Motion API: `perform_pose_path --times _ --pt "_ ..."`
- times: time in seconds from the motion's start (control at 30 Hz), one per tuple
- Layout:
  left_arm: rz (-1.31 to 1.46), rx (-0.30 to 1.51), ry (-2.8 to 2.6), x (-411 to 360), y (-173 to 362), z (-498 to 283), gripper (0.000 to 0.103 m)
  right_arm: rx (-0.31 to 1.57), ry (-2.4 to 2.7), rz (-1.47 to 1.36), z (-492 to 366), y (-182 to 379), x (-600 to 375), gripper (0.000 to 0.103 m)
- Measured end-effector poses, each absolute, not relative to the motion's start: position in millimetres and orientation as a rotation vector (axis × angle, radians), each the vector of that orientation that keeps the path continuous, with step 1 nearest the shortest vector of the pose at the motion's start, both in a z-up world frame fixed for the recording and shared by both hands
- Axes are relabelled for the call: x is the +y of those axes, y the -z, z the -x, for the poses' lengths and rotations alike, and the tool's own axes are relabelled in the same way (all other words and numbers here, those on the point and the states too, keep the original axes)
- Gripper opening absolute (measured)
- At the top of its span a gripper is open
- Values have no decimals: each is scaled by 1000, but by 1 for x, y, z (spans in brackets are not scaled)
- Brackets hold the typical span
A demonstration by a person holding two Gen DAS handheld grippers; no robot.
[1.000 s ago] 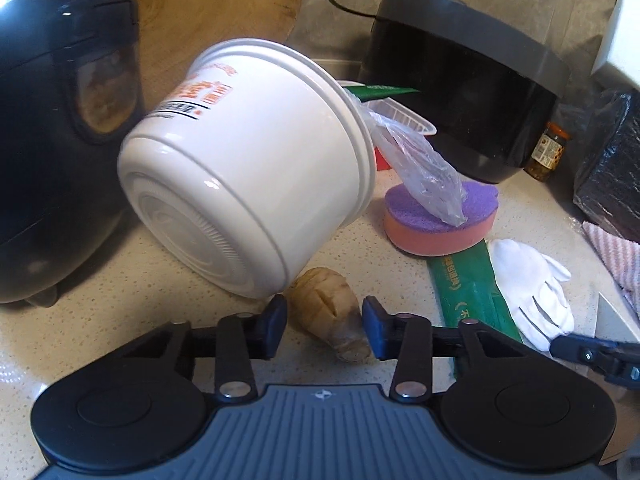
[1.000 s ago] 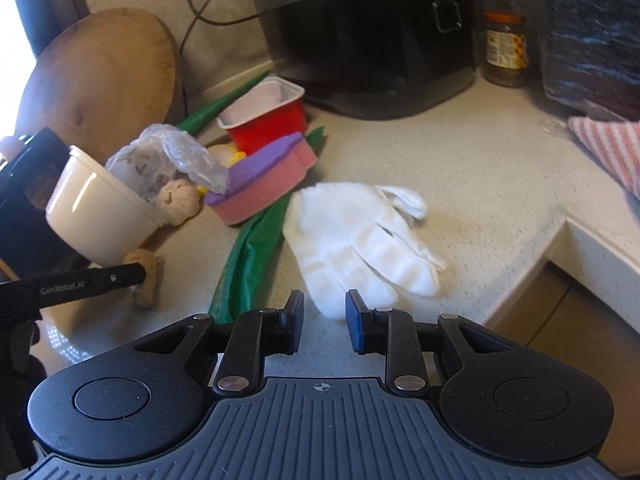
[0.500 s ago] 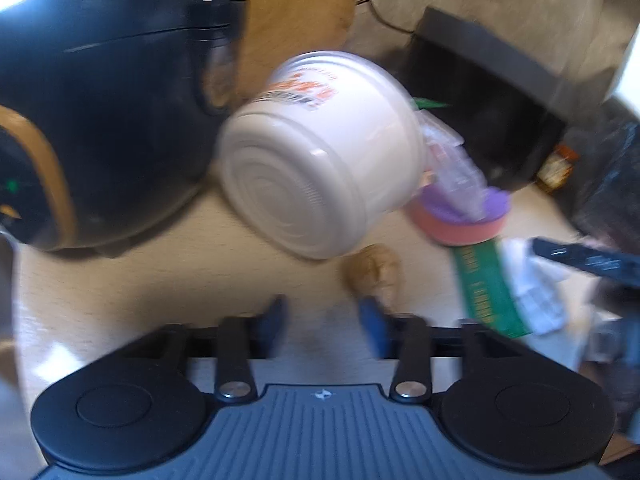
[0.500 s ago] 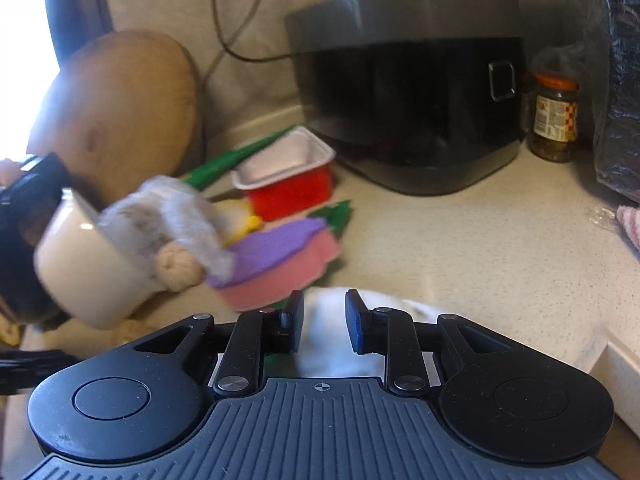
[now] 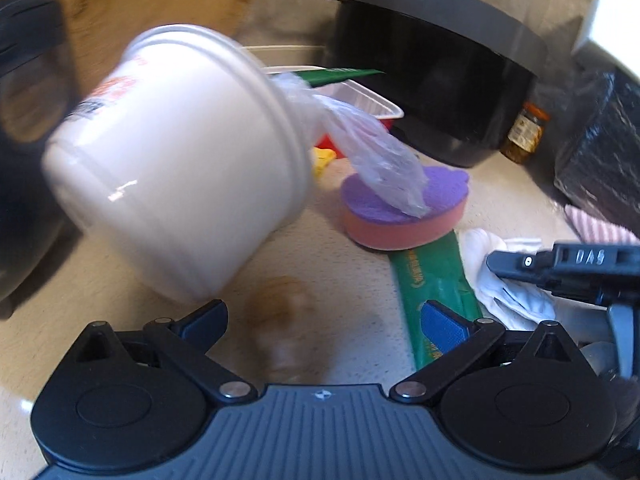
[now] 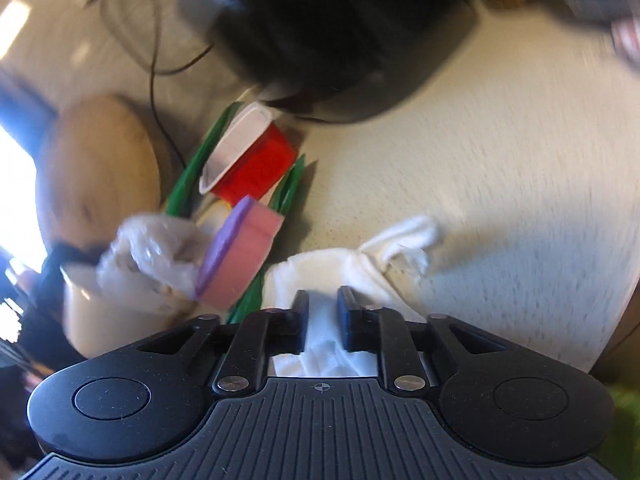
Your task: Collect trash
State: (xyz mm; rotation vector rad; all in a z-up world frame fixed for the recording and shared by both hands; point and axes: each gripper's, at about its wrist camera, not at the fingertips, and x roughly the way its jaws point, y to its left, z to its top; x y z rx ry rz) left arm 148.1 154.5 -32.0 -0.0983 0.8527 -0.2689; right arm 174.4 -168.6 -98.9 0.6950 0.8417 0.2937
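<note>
White glove (image 6: 344,264) apparently pinched between right tool (image 6: 323,322) fingers, left tool (image 5: 326,320) spread wide, blurred ginger (image 5: 280,308) between.

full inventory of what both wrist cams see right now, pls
tub: 1, white, tipped on its side, counter left
plastic bag: 1, clear, trailing from tub onto sponge
sponge: 1, purple over pink, centre
green wrapper: 1, running under sponge
red cup: 1, tilted, behind sponge
ginger piece: 1, brown, blurred, by left gripper
white glove: 1, between right fingers
cooker: 1, black, back
jar: 1, beside cooker
wooden board: 1, back left
left gripper: open
right gripper: closed on glove
</note>
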Motion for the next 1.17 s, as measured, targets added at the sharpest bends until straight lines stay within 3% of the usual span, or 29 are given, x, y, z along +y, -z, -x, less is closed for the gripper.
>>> perform_pose_path --times 0.13,0.23,0.3,0.37,0.47,0.6,0.77,1.17 --pt "48 867 279 145 37 -154 101 849 -361 -721 -171 105 -176 10" --pt "12 871 236 139 38 -154 78 836 -359 -636 -167 98 -168 10" --pt "22 870 213 138 34 -153 57 836 -326 -539 -165 87 -157 10" --pt "46 867 209 144 31 -148 47 804 -274 -369 -159 73 -143 17" --pt "76 867 206 154 30 -142 34 684 -210 -55 -146 53 -117 17" --pt "115 872 208 167 29 -127 34 673 -253 162 -150 48 -103 16" --pt "160 876 185 185 27 -107 34 749 -300 158 -163 46 -95 16" --pt "230 868 169 205 26 -92 34 779 -396 -175 -153 33 -103 18"
